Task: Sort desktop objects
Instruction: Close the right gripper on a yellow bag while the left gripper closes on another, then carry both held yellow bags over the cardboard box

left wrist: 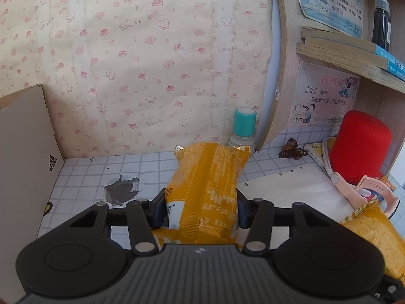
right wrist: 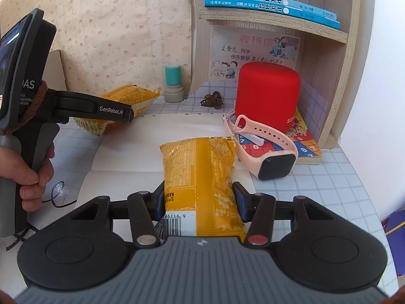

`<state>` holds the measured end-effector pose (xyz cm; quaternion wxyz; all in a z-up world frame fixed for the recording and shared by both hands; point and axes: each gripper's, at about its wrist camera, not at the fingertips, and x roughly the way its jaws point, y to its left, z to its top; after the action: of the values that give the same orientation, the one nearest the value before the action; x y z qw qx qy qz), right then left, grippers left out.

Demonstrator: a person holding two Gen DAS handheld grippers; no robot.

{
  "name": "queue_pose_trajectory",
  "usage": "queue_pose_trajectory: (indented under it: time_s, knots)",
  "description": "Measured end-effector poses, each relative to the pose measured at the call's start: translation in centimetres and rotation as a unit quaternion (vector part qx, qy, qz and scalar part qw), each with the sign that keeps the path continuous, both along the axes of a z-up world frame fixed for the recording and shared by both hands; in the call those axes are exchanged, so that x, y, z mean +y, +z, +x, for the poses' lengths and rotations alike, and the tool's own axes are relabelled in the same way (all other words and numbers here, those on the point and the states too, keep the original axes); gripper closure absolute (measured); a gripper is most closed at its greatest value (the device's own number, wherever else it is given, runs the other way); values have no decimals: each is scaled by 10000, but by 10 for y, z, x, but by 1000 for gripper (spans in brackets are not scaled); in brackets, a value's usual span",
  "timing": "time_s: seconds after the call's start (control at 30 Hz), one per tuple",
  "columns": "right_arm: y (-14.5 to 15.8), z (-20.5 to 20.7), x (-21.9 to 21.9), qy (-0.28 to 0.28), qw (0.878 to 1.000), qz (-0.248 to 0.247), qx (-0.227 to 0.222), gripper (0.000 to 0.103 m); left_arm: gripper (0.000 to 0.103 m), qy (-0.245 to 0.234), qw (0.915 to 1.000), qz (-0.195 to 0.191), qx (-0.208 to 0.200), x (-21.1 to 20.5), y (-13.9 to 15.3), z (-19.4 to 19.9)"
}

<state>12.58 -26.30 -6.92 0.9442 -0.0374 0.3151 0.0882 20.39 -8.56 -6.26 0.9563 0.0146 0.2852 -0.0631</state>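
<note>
Two yellow snack packets, one clamped in each tool: left tool (left wrist: 201, 202) on left packet (left wrist: 207, 177); right tool (right wrist: 198, 200) on right packet (right wrist: 200, 174); slippery, crushable film; likely slipping, or knocking pink watch (right wrist: 268, 157).

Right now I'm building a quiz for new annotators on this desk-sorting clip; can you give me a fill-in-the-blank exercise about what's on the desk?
1. Each gripper, left gripper and right gripper, is closed on a ____ snack packet.
2. The stamp by the wall has a ____ cap.
3. The pink smartwatch lies in front of the ____ cylinder.
4. The hair claw clip is ____ in colour.

Missing words: yellow; teal; red; brown
</note>
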Motion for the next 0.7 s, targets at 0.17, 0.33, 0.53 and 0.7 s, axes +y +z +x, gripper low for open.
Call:
queue_pose_trajectory:
  time_s: [0.17, 0.33, 0.53, 0.7]
  knots:
    - [13, -9, 0, 0, 9997, 61, -241, 55, 50, 24, 9998, 13, -215, 2, 13, -13]
    - [26, -18, 5, 49, 9992, 80, -398, 55, 50, 54, 9993, 68, -366, 3, 25, -29]
    - [40, -31, 11, 98, 9984, 86, -553, 55, 50, 113, 9987, 39, -486, 8, 42, -50]
    - [57, -47, 11, 116, 9971, 126, -737, 55, 50, 249, 9974, 118, -668, 12, 62, -71]
